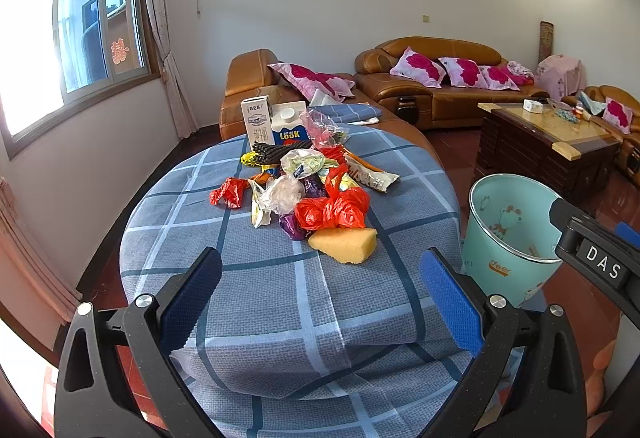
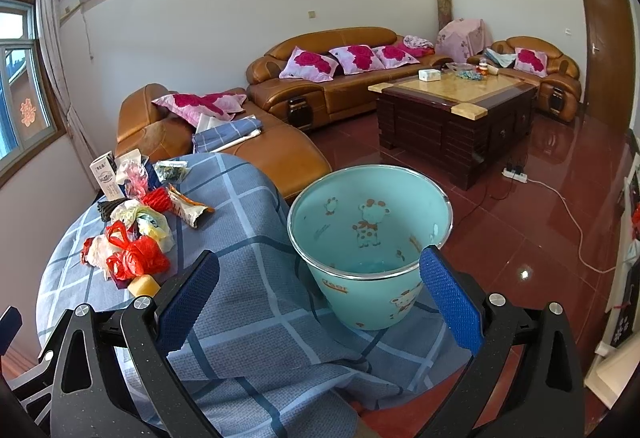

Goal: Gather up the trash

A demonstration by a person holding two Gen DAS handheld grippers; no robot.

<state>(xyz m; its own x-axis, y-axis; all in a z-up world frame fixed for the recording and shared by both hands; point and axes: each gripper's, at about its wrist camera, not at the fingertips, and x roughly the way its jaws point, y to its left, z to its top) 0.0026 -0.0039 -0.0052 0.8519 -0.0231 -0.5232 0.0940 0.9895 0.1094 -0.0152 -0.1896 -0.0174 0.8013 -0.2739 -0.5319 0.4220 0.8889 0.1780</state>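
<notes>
A pile of trash lies on the round table with the blue checked cloth [image 1: 280,302]: a yellow sponge wedge [image 1: 344,244], a red plastic bag [image 1: 334,210], clear and white wrappers [image 1: 284,194], a snack wrapper [image 1: 372,178] and two cartons [image 1: 276,124]. A teal bin [image 1: 508,234] with a deer print stands at the table's right edge. My left gripper [image 1: 320,290] is open and empty, short of the sponge. My right gripper [image 2: 320,296] is open and empty, its jaws before the bin [image 2: 370,238]. The pile [image 2: 136,238] shows at left in the right wrist view.
Brown leather sofas [image 2: 332,78] with pink pillows stand behind the table. A dark wooden coffee table [image 2: 456,110] stands on the red tiled floor. A power strip and white cable [image 2: 560,206] lie on the floor at right. A window [image 1: 80,34] is at left.
</notes>
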